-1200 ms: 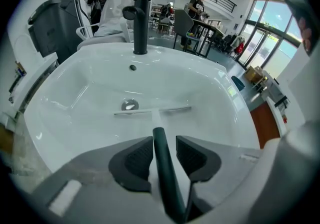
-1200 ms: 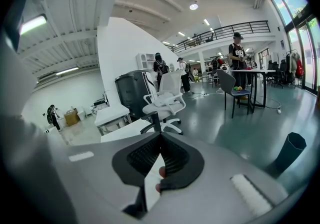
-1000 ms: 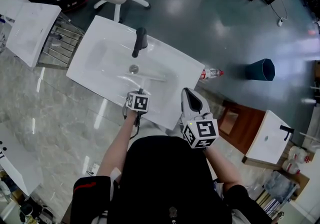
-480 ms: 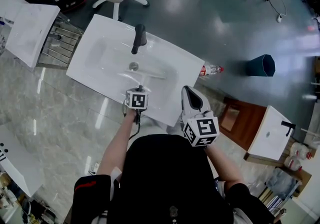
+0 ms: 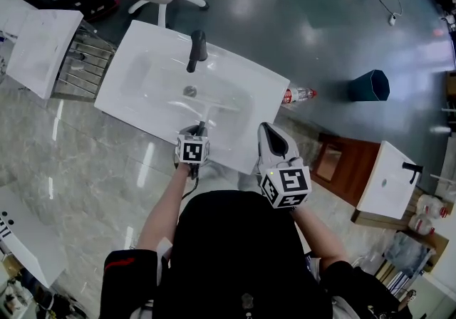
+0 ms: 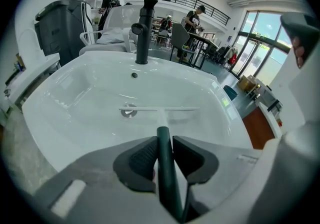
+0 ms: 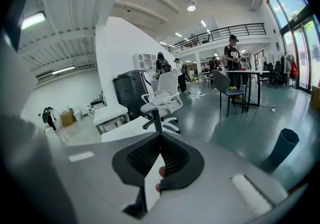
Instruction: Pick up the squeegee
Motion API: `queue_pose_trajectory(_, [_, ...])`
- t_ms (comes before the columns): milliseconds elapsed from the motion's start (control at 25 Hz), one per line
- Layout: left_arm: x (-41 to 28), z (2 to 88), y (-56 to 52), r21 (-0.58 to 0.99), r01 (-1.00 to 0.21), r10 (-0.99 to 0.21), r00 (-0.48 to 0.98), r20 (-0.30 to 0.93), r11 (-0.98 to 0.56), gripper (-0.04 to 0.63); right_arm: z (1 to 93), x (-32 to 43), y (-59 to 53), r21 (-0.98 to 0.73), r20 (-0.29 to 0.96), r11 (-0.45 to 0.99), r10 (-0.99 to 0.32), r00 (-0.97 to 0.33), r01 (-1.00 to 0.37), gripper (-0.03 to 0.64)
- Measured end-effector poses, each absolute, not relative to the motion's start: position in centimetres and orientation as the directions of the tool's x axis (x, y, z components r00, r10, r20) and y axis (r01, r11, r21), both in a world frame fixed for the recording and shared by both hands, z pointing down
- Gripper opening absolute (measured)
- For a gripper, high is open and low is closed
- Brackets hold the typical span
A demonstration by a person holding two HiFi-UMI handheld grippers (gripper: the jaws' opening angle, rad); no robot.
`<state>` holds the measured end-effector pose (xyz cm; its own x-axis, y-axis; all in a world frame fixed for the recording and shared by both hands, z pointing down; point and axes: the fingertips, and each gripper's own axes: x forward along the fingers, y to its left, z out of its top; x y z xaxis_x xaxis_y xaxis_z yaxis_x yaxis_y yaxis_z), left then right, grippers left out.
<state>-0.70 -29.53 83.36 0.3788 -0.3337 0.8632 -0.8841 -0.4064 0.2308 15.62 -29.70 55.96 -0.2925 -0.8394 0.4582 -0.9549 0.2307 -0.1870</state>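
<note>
The left gripper (image 6: 162, 140) has just been closing its jaws and now clamps the squeegee (image 6: 161, 115) by its dark handle at the sink's (image 6: 75, 98) near edge. The blade seems to rest near the drain (image 6: 129, 112), so lifting remains. The right gripper (image 7: 160, 155) is closed and empty.

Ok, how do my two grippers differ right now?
The left gripper has just been closing its jaws and now clamps the squeegee handle; the right gripper is shut on nothing. The left gripper points down into the sink; the right gripper points nearly level, past it. Both are closed, not open.
</note>
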Motion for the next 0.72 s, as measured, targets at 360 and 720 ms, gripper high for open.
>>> queue_pose_trajectory(360, [-2.6, 80.2, -28.8, 0.224, -0.882, -0.434, 0.408, 0.803, -0.415, 0.107, 55.7, 14.7, -27.6, -0.195, 0.444, 0.188, -0.858, -0.258, -0.963, 0.003])
queue_pose_trajectory(720, [-3.9, 75.1, -28.4, 0.219, -0.861, -0.509, 0.457, 0.729, -0.459, 0.107, 55.2, 12.7, -25.9, -0.203, 0.420, 0.174, -0.873, -0.246, -0.963, 0.003])
